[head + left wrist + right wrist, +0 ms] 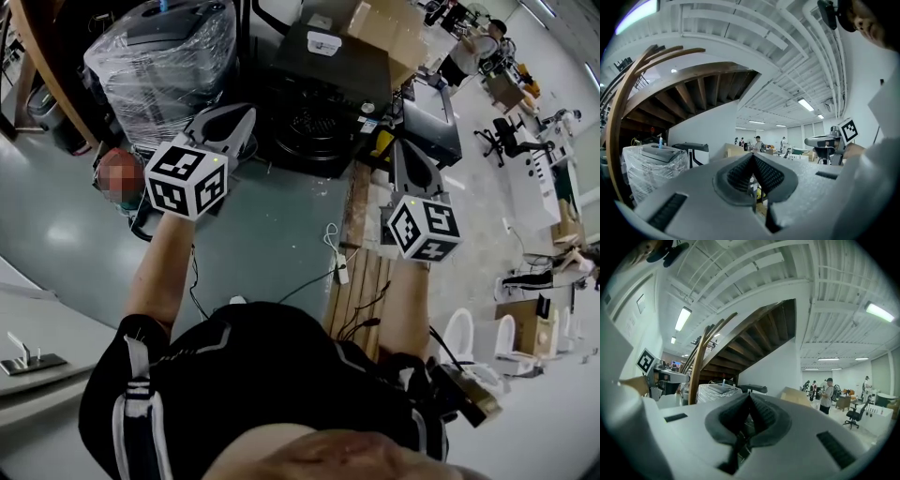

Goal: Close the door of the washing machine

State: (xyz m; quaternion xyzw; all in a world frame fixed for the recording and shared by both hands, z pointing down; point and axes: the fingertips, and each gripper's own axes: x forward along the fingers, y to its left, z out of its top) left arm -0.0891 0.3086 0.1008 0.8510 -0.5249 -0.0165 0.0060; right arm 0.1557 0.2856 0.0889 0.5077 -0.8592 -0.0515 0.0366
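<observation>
2 clenched, empty claws, our left claw (pixel 752 159) and right claw (pixel 749 401), are well apart from the washing machine (pixel 314 127); it looks open, closing is left

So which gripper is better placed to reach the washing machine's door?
Right, probably: the right gripper, shut, points straight at the black washing machine; the left gripper aims right of it.

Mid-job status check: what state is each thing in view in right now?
Left tongs: shut, empty.
Right tongs: shut, empty.
Black washing machine: lid seems up, drum showing.
Wrapped machine: covered in plastic film.
</observation>
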